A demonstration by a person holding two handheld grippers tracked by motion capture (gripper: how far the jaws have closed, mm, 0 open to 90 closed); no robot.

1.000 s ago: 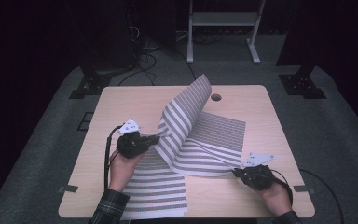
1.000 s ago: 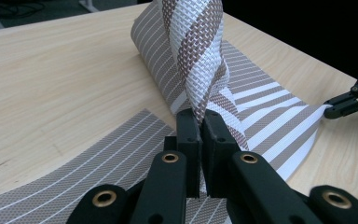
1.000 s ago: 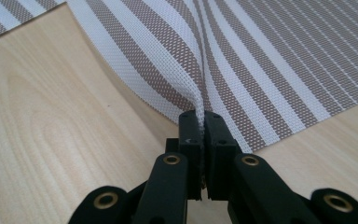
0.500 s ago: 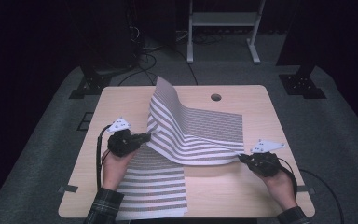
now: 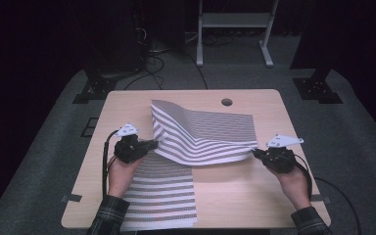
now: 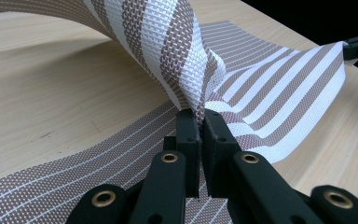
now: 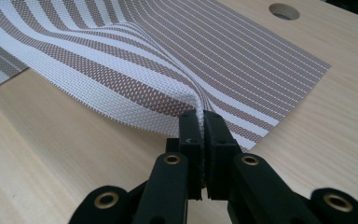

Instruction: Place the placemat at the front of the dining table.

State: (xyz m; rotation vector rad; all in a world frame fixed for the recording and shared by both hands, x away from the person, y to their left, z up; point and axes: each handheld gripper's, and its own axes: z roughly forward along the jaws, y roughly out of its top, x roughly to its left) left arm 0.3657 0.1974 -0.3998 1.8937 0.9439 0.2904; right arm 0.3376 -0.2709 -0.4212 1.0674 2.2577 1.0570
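Item: striped woven placemat [image 5: 205, 139], draped from table [image 5: 254, 191] centre toward 12 o'clock, its 7 o'clock end lying flat. Left gripper [image 5: 152, 145] pinches a bunched fold at 9 o'clock; right gripper [image 5: 255, 152] clamps the 3 o'clock corner. Risk, as judged: slick mesh may slip from either thin pinch under uneven pull, leaving the fold skewed.

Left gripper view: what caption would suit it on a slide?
Left tool shut on the striped woven mat, lifting a fold of it off the wooden table.
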